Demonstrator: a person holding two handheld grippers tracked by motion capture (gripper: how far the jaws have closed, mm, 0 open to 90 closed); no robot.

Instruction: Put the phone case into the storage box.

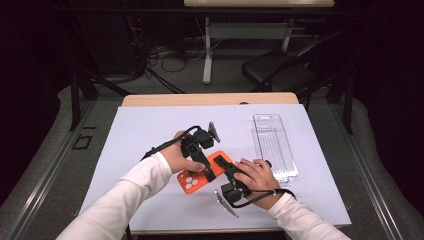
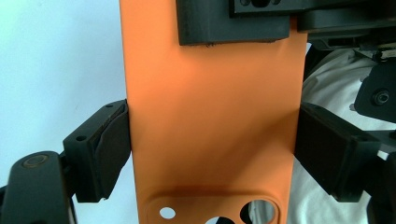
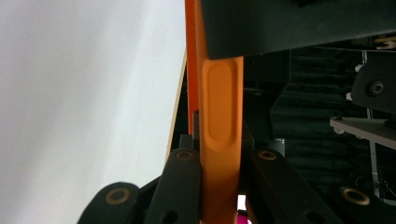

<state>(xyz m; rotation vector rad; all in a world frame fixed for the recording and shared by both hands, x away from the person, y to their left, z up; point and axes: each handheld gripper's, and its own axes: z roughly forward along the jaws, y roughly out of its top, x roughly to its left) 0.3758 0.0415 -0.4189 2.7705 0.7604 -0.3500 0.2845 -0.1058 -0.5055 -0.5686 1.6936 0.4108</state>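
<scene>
An orange phone case (image 1: 200,177) sits just above the pale tabletop (image 1: 150,135), held between two hands in white sleeves. The left gripper (image 1: 206,167) comes in from the upper left and clamps across the case's width. The right gripper (image 1: 225,167) grips its right end. A clear plastic tray (image 1: 274,145) lies to the right, near the right hand (image 1: 257,175). A dark chair (image 1: 280,70) stands beyond the tabletop.

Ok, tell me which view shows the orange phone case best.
The left gripper view: the orange phone case lies flat-on, with camera cutouts visible, clamped across its width by the left gripper. The high view shows it small between both hands; the right gripper view shows its thin edge in the right gripper.
</scene>
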